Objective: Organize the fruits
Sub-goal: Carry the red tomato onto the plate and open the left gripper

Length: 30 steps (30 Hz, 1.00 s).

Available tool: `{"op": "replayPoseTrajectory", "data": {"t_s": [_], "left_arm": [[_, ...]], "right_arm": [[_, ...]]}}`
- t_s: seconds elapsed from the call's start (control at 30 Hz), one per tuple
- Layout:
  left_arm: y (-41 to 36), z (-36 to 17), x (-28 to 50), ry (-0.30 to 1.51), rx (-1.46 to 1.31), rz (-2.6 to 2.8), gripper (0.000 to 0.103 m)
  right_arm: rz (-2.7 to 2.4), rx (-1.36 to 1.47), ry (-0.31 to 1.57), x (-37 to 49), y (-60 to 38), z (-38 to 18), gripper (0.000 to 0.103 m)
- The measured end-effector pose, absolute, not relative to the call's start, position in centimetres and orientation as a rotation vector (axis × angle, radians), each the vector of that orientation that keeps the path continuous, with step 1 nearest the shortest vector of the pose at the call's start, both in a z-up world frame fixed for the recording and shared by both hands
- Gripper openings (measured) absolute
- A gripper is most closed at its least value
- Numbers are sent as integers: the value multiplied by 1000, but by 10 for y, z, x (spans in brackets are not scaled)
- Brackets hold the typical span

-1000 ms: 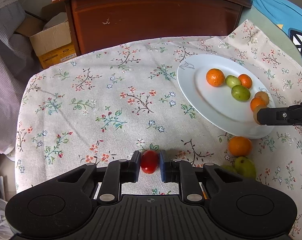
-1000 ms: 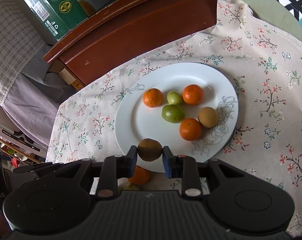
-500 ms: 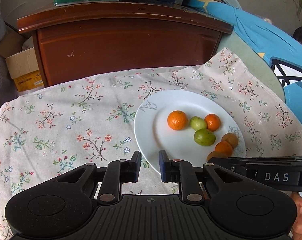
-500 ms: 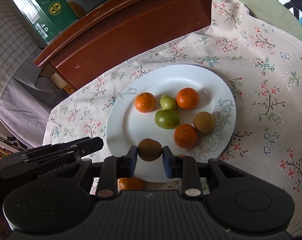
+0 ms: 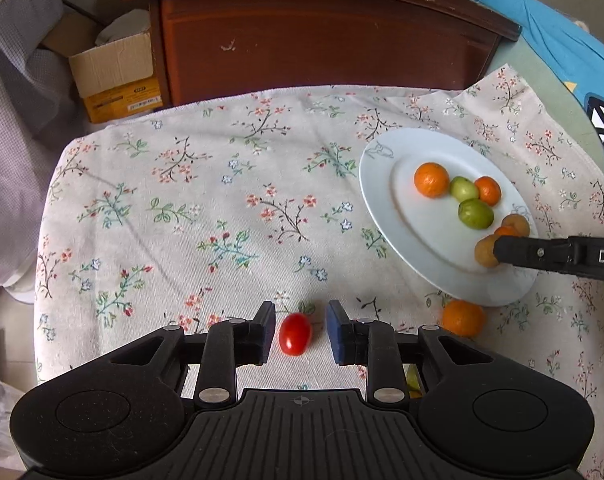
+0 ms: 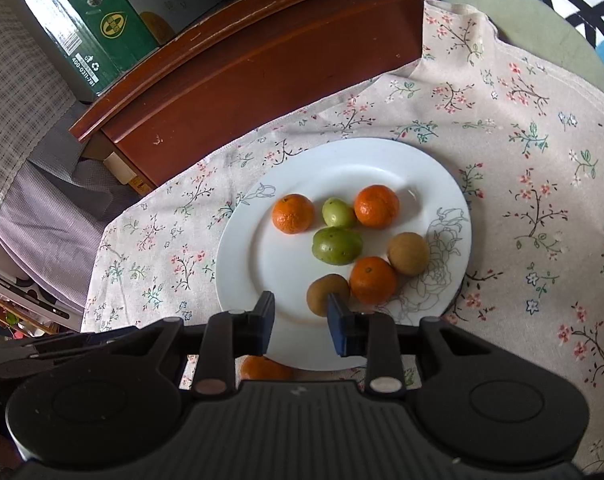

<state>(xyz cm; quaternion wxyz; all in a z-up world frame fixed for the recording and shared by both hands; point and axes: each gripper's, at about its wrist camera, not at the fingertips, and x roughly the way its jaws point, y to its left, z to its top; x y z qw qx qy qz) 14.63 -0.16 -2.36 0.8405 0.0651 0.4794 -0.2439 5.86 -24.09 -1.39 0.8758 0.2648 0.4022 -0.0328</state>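
Now the left tongs (image 5: 300, 330) stand parted around the cherry tomato (image 5: 295, 333) on the worktop, having just opened; the right tongs (image 6: 300, 326), unclenched, touch a kiwi (image 6: 326, 293) on the plate (image 6: 238, 276); nudged, it could roll off.

One round white plate (image 6: 238, 280) carries three orange mandarins (image 6: 293, 213), two green plums (image 6: 337, 245) and two brown kiwis (image 6: 408, 253); one red cherry tomato (image 5: 295, 333) lies apart.
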Motion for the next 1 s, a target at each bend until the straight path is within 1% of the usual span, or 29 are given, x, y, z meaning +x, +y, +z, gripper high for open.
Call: {"op": "replayPoseTrajectory", "data": {"t_s": [0.17,0.2,0.27,0.53,0.67,1.0], "left_arm": [[-10,-38,138,982,232,-500,25],[-11,-38,137,977,235,-505,24],[-11,-36,138,968,219,-507,17],[-14,-22,143,930,176,-499,17],[-7,-16,146,934,97,-499,17],[-44,-2,157,887,15,-589,17]], "right_arm": [[-73,564,827,57,-244,-11,31],[-74,567,826,57,-245,-11,31],[-72,580,829,57,-246,-12,31],[-72,582,820,54,-248,-9,31],[-73,588,819,55,-248,-9,31],[-76,607,822,52,-252,-9,31]]}}
